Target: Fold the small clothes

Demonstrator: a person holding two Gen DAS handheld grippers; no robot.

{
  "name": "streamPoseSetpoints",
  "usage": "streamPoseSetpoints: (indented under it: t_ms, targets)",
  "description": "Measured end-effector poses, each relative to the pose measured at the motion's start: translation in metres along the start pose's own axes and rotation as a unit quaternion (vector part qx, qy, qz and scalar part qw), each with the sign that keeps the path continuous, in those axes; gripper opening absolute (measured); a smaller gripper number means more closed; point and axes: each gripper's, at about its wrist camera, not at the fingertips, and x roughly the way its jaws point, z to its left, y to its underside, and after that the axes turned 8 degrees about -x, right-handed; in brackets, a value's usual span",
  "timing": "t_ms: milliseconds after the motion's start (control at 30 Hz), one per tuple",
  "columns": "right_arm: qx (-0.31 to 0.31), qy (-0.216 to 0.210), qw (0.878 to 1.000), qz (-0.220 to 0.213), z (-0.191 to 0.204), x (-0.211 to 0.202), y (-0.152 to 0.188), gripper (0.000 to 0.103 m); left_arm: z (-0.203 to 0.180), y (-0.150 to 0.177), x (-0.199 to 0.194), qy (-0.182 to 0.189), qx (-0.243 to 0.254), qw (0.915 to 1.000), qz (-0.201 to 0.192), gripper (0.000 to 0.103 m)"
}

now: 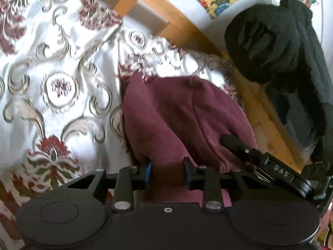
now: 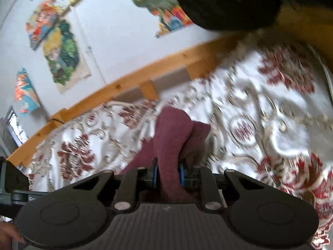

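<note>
Here, "DAS" on right hand-held gripper, both hand-held grippers pinching maroon garment

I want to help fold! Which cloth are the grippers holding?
The maroon cloth. Both grippers pinch it. The black cloth hangs untouched on the wooden frame.

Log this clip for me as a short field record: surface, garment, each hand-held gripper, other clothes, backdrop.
surface: floral bedspread, white with red and gold pattern
garment: maroon cloth, bunched, lifted at the near edge
left hand-held gripper: maroon cloth between its fingers
right hand-held gripper: clamped on a fold of the maroon cloth
other clothes: black garment heaped at the bed's edge
backdrop: wooden bed rail, white wall with colourful pictures
</note>
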Motion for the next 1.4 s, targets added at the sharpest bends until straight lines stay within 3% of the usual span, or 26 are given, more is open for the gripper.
streamPoseSetpoints:
  t_ms: [200,300,467,567,733,867,1000,1133,1267,1400]
  targets:
    - [-0.018,-0.027,0.997,-0.064,0.028,-0.006,-0.025,0.018,-0.009,-0.013,-0.033,0.015,0.034,0.9972,-0.065,0.031]
    - [-0.064,-0.035,0.994,-0.082,0.048,0.000,-0.038,0.018,-0.013,-0.019,-0.046,0.011,0.063,0.9919,-0.109,0.031]
    - [-0.102,-0.064,0.988,-0.097,0.073,0.034,-0.060,0.018,-0.007,-0.033,-0.064,-0.014,0.106,0.9745,-0.198,0.031]
    - [-0.112,-0.076,0.987,-0.092,0.082,0.074,-0.068,0.018,0.013,-0.042,-0.062,-0.046,0.104,0.9641,-0.240,0.031]
    - [-0.089,-0.051,0.994,-0.020,0.077,0.144,-0.044,0.018,0.051,-0.052,-0.041,-0.122,0.064,0.9673,-0.213,0.031]
    - [-0.085,-0.009,0.996,0.003,0.061,0.162,-0.009,0.018,0.060,-0.054,-0.027,-0.166,0.053,0.9687,-0.177,0.032]
    - [-0.026,-0.002,1.000,0.016,0.033,0.168,-0.001,0.019,0.062,-0.057,-0.026,-0.172,0.026,0.9705,-0.167,0.036]
    - [-0.019,0.006,1.000,0.023,0.029,0.172,0.004,0.026,0.081,-0.059,-0.024,-0.180,-0.035,0.9718,-0.148,0.046]
    - [-0.014,0.027,0.999,0.026,0.027,0.172,0.006,0.046,0.100,-0.061,-0.026,-0.161,-0.113,0.9705,-0.139,0.060]
    - [-0.005,0.045,0.998,0.031,0.024,0.169,0.009,0.058,0.099,-0.059,-0.026,-0.174,-0.110,0.9690,-0.137,0.067]
